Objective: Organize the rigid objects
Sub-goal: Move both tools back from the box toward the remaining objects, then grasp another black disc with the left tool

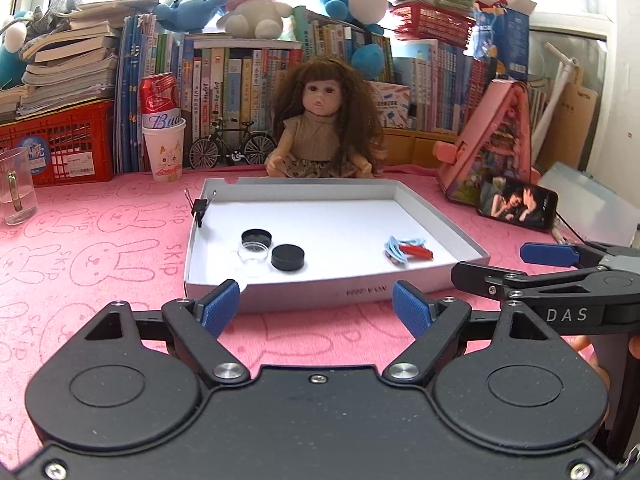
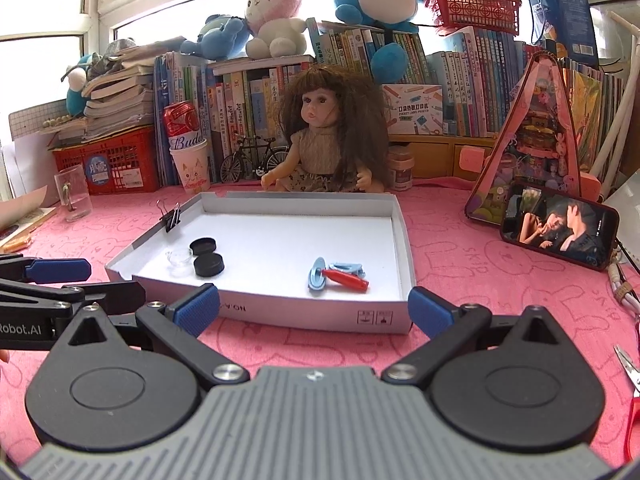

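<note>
A white shallow box (image 1: 340, 294) (image 2: 280, 314) lies on the pink cloth. Inside it are two black round lids (image 1: 288, 257) (image 2: 209, 266), a clear round container (image 1: 253, 255) (image 2: 179, 258), and light blue clips with a red clip (image 1: 405, 251) (image 2: 339, 275). A black binder clip (image 1: 199, 210) (image 2: 173, 218) grips the box's left wall. My left gripper (image 1: 318, 308) is open and empty in front of the box's near wall. My right gripper (image 2: 314, 312) is open and empty, also just before the near wall. Each gripper shows at the edge of the other's view.
A doll (image 1: 324, 120) (image 2: 332, 136) sits behind the box. A phone (image 1: 518, 206) (image 2: 560, 236), a pink toy house (image 2: 536, 140), a paper cup with a red can (image 1: 165, 148), a glass mug (image 1: 18, 188), scissors (image 2: 632, 400) and books surround it.
</note>
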